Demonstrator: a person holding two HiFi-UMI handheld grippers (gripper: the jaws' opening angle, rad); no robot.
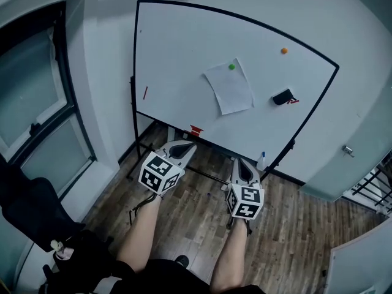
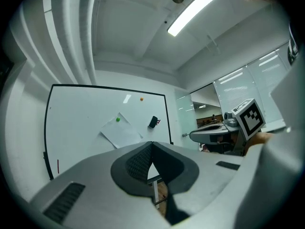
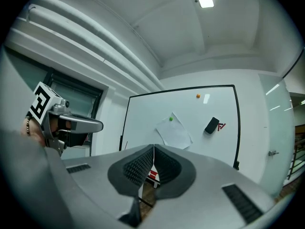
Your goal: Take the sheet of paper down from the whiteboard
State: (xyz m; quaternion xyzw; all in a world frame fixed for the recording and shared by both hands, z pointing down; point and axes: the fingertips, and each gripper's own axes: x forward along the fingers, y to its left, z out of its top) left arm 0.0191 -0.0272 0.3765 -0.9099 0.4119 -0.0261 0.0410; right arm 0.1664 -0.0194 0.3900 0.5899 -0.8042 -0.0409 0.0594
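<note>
The white sheet of paper (image 1: 229,89) hangs tilted on the whiteboard (image 1: 177,54), pinned at its top by a green magnet (image 1: 231,67). My left gripper (image 1: 187,146) and right gripper (image 1: 240,163) are held side by side below the board, pointing level at it and well short of it. Both are shut with nothing between their pads. In the left gripper view (image 2: 151,143) the paper (image 2: 121,132) lies up and to the left of the jaw tips. The right gripper view (image 3: 153,147) has the paper (image 3: 174,131) just above the tips, slightly to the right.
An orange magnet (image 1: 284,51) and a black eraser (image 1: 282,97) sit on the board right of the paper. A small red item (image 1: 195,129) rests on the board's lower ledge. A bottle (image 1: 262,160) stands near the stand's right leg. Window (image 1: 37,121) at left, door (image 1: 346,155) at right.
</note>
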